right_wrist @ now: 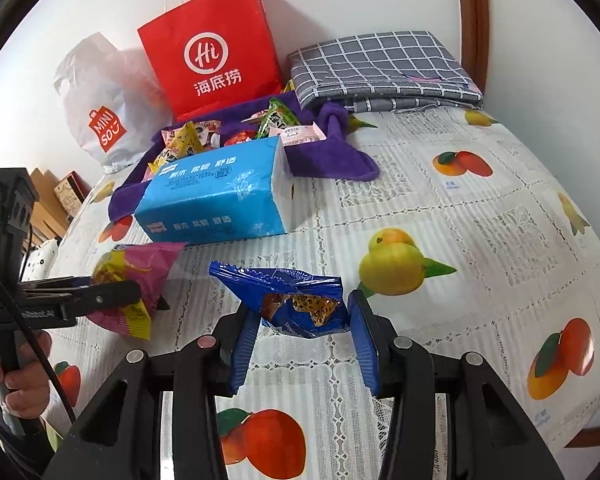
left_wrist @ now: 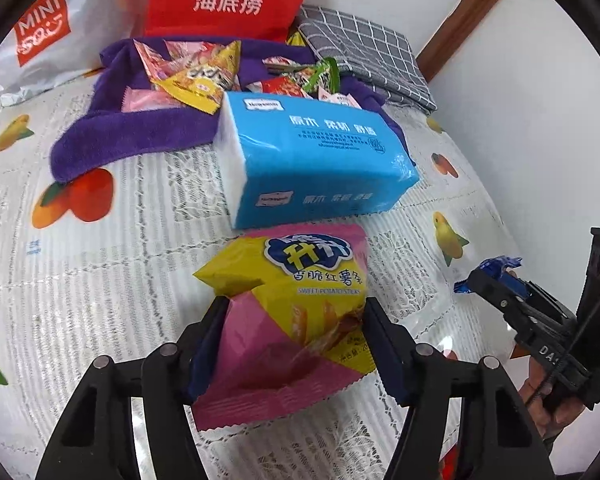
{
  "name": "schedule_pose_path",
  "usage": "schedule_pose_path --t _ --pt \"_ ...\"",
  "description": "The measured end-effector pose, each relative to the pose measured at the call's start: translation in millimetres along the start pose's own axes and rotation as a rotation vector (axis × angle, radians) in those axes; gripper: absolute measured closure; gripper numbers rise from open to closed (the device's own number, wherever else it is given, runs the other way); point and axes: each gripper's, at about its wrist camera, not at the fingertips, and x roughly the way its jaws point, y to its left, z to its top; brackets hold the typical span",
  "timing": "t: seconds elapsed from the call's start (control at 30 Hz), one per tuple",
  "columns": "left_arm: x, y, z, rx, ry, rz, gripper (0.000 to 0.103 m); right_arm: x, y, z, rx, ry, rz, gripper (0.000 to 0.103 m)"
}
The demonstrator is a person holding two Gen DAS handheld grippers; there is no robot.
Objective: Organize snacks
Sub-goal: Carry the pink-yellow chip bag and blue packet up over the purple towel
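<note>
Left claw [left_wrist: 292,320] grips sweet potato pack [left_wrist: 296,304], right claw [right_wrist: 300,320] pinches blue snack [right_wrist: 296,300]; you're mid-carry, next drop both onto purple cloth [left_wrist: 112,136].

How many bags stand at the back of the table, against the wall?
2. The red paper bag stands upright behind the purple cloth. The white plastic bag sits to its left. Others may be hidden behind them.
</note>
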Motion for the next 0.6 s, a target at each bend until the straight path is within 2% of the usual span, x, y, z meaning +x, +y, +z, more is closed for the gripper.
schedule_pose_path --t 0.3,0.6 --pt "-27.1 14.6 -8.7 -0.014 -0.053 -0.007 0.039 4.0 12.1 -4.5 -0.013 0.021 -0.004 0.059" --pt "-58.1 14.6 -10.0 -0.004 -0.116 -0.023 0.039 -10.3 29.7 5.0 -0.044 -0.01 0.001 0.059"
